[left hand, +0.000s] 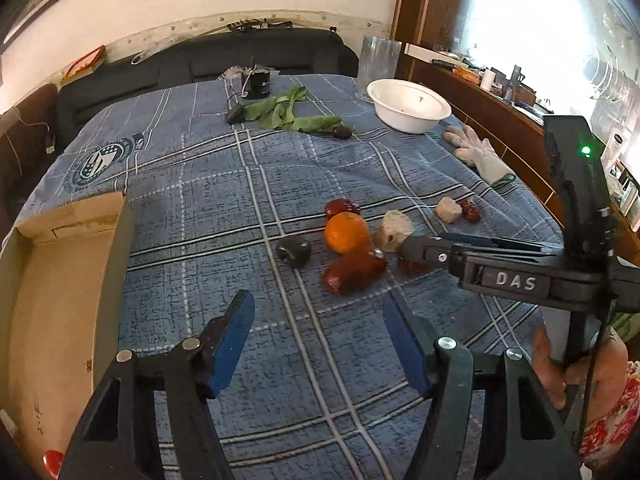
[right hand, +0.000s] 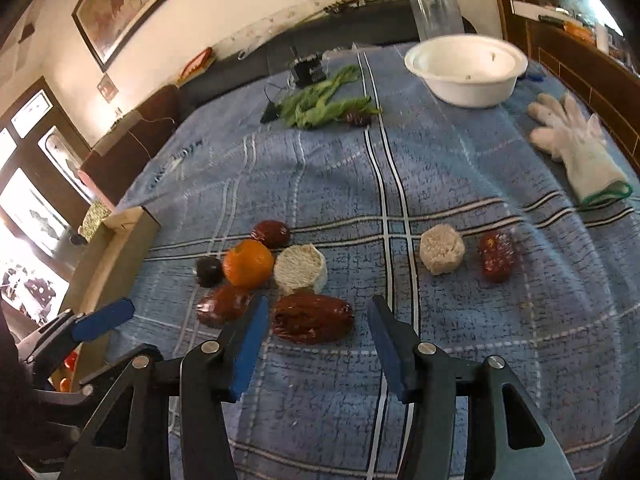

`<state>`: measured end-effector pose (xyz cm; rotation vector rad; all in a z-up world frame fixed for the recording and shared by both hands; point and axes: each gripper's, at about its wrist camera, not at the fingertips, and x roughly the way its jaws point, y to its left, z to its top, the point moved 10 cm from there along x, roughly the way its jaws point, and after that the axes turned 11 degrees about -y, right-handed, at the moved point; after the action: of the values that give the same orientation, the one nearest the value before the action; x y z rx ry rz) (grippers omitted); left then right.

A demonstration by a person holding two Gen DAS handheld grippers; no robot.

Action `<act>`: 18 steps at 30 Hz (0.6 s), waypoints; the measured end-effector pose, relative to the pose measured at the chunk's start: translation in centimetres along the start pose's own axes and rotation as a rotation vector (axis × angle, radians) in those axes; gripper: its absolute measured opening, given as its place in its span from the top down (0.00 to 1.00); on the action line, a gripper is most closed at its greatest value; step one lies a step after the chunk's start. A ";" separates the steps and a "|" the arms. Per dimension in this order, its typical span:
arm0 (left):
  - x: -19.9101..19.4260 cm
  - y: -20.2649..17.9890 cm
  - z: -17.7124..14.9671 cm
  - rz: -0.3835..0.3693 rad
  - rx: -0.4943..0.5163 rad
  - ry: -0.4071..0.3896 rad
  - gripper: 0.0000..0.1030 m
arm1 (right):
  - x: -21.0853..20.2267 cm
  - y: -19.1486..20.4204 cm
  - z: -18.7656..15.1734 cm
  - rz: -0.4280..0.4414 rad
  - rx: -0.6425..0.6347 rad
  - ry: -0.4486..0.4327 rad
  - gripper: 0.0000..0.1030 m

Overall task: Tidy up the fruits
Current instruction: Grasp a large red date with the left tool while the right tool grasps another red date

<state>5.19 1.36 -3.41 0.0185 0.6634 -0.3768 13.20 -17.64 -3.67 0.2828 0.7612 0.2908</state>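
Note:
Fruits lie in a cluster on the blue plaid cloth [left hand: 280,360]: an orange [left hand: 346,232] [right hand: 248,262], a dark plum [left hand: 294,251] [right hand: 209,271], several red-brown date-like fruits [left hand: 354,268] [right hand: 224,304] and two beige fibrous chunks [right hand: 301,268] [right hand: 442,255]. My right gripper [right hand: 318,312] is low over the cloth with one long red-brown fruit [right hand: 312,318] between its blue pads; a small gap shows on each side. My left gripper [left hand: 318,312] is open with nothing in it, just short of the cluster. The right gripper's fingers [left hand: 424,250] reach in from the right.
A cardboard box [left hand: 60,280] [right hand: 120,248] stands at the left, with red and orange things showing inside. At the back are a white bowl [left hand: 408,106] [right hand: 466,68], green leaves [left hand: 288,114] and a clear container [left hand: 378,60]. A white glove [right hand: 572,144] lies at the right edge.

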 end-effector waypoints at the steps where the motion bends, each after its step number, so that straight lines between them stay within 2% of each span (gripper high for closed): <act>1: 0.1 0.3 0.0 0.005 -0.001 0.001 0.36 | 0.0 0.0 0.0 -0.003 -0.008 -0.002 0.45; 3: 0.5 0.6 0.0 0.004 -0.005 0.009 0.36 | 0.1 0.4 -0.1 0.003 -0.027 0.005 0.47; 4: 0.8 0.5 0.0 0.000 -0.004 0.014 0.36 | 0.1 0.5 -0.3 0.005 -0.031 0.009 0.53; 10: 3.0 -1.9 0.7 -0.034 0.068 0.006 0.36 | -1.3 -1.3 -0.3 -0.040 0.005 -0.013 0.53; 15: 5.7 -3.0 0.3 -0.052 0.090 0.047 0.37 | -2.0 -3.0 -0.1 -0.042 0.070 -0.027 0.53; 17: 6.0 -3.4 0.2 -0.051 0.108 0.040 0.43 | -2.0 -3.0 0.0 -0.038 0.075 -0.028 0.53; 18: 6.0 -3.7 0.1 -0.050 0.124 0.038 0.54 | -2.0 -2.9 0.0 -0.036 0.072 -0.028 0.53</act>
<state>8.33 -4.16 -6.57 0.1273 0.6781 -0.4664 12.30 -21.06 -3.47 0.3401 0.7492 0.2248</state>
